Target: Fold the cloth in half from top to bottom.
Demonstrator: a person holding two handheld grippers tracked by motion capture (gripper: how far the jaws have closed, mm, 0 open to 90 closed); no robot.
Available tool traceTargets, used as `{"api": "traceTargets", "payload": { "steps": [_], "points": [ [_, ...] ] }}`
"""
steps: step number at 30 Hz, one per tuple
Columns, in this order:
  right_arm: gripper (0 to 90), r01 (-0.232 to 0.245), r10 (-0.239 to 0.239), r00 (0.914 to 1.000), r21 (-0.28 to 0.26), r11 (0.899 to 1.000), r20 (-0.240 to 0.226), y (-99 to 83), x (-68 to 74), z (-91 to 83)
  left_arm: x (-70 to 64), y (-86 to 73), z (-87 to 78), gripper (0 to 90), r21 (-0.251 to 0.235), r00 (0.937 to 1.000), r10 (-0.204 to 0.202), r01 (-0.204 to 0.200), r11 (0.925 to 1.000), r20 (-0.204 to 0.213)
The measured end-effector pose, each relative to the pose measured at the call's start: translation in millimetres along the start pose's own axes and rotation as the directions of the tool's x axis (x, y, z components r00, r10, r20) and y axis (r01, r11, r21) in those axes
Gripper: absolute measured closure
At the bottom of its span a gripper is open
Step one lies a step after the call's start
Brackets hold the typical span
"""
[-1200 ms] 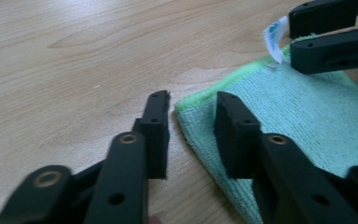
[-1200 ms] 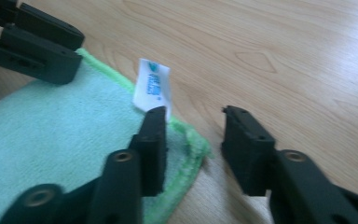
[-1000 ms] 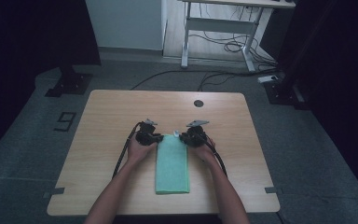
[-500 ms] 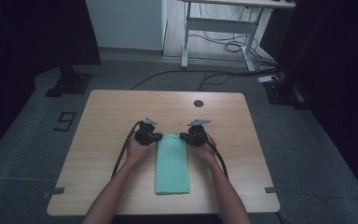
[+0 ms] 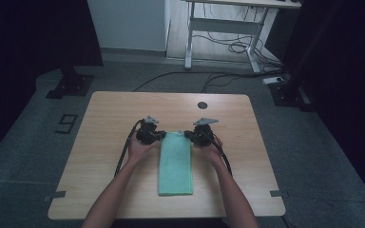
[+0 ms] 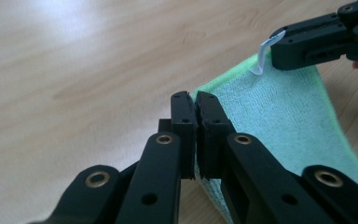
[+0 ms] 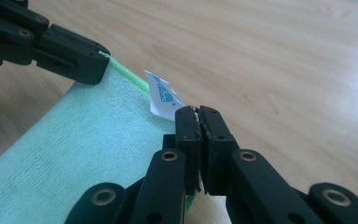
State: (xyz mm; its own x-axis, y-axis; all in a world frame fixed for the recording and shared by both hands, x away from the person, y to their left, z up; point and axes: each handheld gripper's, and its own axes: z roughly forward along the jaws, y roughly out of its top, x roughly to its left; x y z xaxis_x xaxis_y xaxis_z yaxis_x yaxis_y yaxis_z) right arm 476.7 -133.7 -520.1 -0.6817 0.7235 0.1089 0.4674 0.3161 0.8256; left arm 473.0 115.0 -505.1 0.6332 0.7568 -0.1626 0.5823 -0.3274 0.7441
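A green towel [image 5: 176, 164] lies folded into a long strip on the wooden table [image 5: 114, 109], running from the middle toward the near edge. My left gripper [image 5: 160, 136] is shut on its far left corner; in the left gripper view the jaws [image 6: 193, 100] pinch the towel's edge [image 6: 279, 116]. My right gripper [image 5: 188, 135] is shut on the far right corner, and in the right gripper view [image 7: 196, 112] a white tag [image 7: 163, 95] stands up just beyond the jaws. The two grippers face each other across the towel's [image 7: 88, 140] far edge.
A dark round hole [image 5: 202, 105] sits in the table near its far edge. Bare wood lies to both sides of the towel. Beyond the table stand a white desk frame [image 5: 218, 28] with cables, and dark stands on the floor at left and right.
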Motion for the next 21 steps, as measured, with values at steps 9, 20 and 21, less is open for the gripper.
{"api": "traceTargets", "payload": {
  "steps": [9,20,21],
  "points": [
    [87.0,0.014,-0.013,0.9999,-0.054,0.998,0.009,9.3,-2.7,-18.9,-9.7,10.8,-9.4,86.9,-0.043,0.9994,0.034,-0.033,0.9985,0.005],
    [86.8,0.037,-0.036,0.9993,-0.102,0.994,0.003,7.8,6.7,-26.1,-14.7,8.7,-23.6,86.7,-0.065,0.997,0.077,-0.077,0.9949,-0.01],
    [86.8,0.04,-0.04,0.9992,-0.101,0.994,0.001,8.0,7.5,-26.7,-14.8,8.0,-24.6,86.7,-0.067,0.9968,0.079,-0.08,0.9945,-0.008]
  ]
}}
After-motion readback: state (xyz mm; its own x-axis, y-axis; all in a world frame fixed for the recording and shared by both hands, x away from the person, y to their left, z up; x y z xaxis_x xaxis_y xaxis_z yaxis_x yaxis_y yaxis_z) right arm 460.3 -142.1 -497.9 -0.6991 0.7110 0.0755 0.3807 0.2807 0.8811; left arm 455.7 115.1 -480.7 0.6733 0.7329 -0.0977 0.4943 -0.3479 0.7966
